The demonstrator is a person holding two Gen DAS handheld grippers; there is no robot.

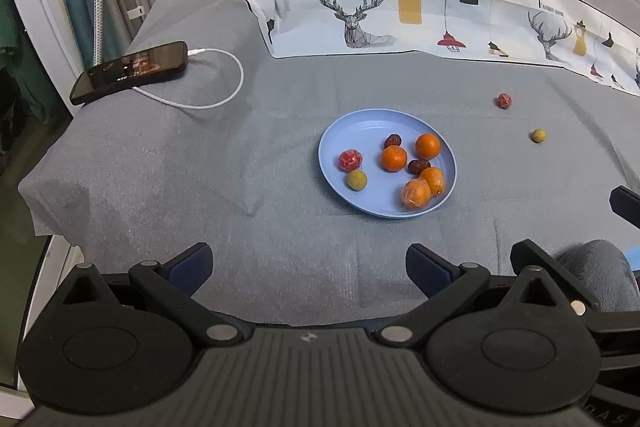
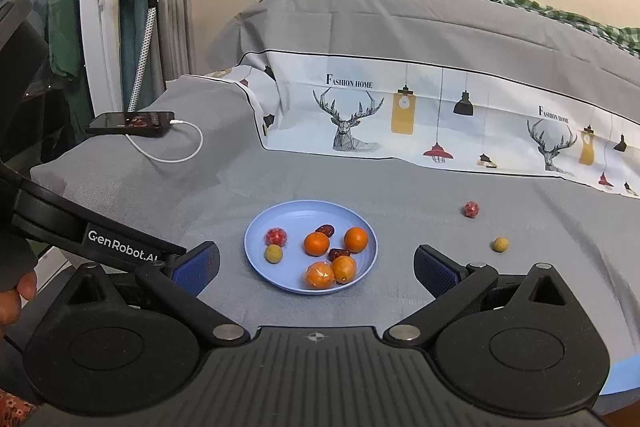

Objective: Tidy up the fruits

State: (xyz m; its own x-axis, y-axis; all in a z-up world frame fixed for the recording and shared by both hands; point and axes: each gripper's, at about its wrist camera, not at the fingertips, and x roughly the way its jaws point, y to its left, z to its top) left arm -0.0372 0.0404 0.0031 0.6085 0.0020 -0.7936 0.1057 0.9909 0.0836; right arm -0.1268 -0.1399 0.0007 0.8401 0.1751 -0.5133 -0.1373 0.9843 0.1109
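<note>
Blue plate (image 1: 344, 131) holds fruit | both grippers' jaws wide apart, empty

On the blue plate (image 2: 256, 255), the dark fruit (image 2: 338, 254) at the centre's five o'clock sits half hidden behind two oranges (image 2: 344, 269), its kind unclear.

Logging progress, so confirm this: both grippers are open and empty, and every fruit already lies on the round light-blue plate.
Not every fruit. Both wrist views show a small red wrapped fruit and a small yellow-green round fruit on the grey bedcover, right of the round light-blue plate. The left gripper and right gripper are open and empty.
</note>
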